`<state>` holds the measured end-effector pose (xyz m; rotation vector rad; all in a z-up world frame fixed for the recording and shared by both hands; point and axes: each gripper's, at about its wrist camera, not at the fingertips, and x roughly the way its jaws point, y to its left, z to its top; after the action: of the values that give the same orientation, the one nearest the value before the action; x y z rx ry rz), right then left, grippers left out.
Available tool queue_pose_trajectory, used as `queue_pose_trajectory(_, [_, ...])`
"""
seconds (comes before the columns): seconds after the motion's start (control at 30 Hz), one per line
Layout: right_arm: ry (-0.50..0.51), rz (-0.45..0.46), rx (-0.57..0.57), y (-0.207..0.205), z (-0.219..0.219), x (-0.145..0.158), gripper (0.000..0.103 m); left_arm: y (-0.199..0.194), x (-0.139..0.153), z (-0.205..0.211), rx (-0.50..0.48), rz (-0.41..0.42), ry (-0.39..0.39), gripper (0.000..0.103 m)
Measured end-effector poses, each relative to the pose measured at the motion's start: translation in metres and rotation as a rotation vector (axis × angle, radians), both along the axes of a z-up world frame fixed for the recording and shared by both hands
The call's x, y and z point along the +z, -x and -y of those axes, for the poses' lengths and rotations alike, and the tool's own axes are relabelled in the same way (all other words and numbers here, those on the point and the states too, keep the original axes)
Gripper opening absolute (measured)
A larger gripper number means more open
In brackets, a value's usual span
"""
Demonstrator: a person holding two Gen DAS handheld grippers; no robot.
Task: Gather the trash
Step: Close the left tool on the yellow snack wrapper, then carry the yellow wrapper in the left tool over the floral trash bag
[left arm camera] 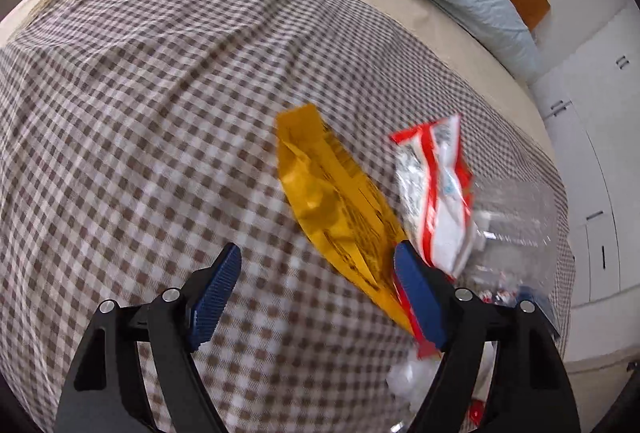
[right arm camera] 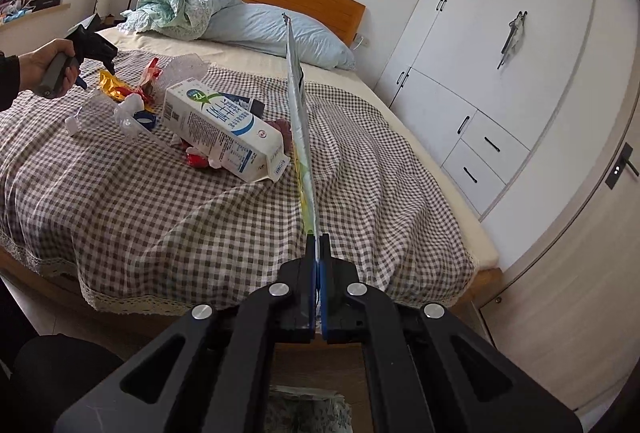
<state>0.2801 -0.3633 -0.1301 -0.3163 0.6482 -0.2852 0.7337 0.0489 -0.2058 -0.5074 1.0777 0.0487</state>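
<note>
Right hand-held gripper (right arm camera: pixel 319 249) pinches a flat wrapper (right arm camera: pixel 300 121) above the checked bedspread (right arm camera: pixel 160 217).

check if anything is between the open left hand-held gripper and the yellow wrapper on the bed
Nothing visible blocks it. The left hand-held gripper hangs open over the checkered bedspread, and the yellow wrapper lies beside its right finger, with a red-and-white wrapper further right.

- bed (right arm camera: pixel 460 233): checked cloth (right arm camera: pixel 120 193) over it, lace hem at the foot edge
- pillow (right arm camera: pixel 272 29), crumpled bedding (right arm camera: pixel 168 9) by the headboard
- cloth middle: milk carton (right arm camera: pixel 224 133), yellow wrapper (left arm camera: pixel 336 209), red-white packet (left arm camera: pixel 440 193), clear plastic (left arm camera: pixel 516 225)
</note>
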Motion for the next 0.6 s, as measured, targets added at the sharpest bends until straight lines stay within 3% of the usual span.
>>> queue_pose_trajectory(0.1, [0.0,-0.028,-0.006,-0.014,0.002,-0.011,0.001,-0.023,-0.011,-0.016,0.06,0.003,0.005,0.076])
queue_pose_trajectory(0.2, [-0.01,-0.056,-0.013,-0.027,0.005,-0.022,0.001,-0.041,-0.014,-0.018,0.062,0.02,0.044,0.075])
queue_pose_trajectory(0.23, [-0.016,-0.062,-0.014,-0.031,0.006,-0.025,0.001,-0.044,-0.013,-0.017,0.056,0.03,0.033,0.064])
queue_pose_trajectory(0.27, [-0.019,-0.069,-0.013,-0.035,0.006,-0.027,0.001,-0.046,-0.011,-0.015,0.045,0.047,0.026,0.03])
queue_pose_trajectory(0.3, [-0.017,-0.072,-0.013,-0.037,0.007,-0.029,0.001,-0.049,-0.008,-0.012,0.033,0.047,0.021,0.013])
queue_pose_trajectory(0.37, [-0.016,-0.072,-0.008,-0.041,0.006,-0.029,0.001,-0.045,0.003,-0.011,0.036,0.077,0.022,0.011])
queue_pose_trajectory(0.53, [-0.021,-0.056,-0.002,-0.04,0.006,-0.022,0.001,-0.004,0.075,0.001,-0.005,0.305,-0.052,0.005])
queue_pose_trajectory(0.6, [-0.035,-0.041,0.001,-0.036,0.006,-0.017,0.001,0.022,0.106,0.015,-0.05,0.383,-0.135,0.005])
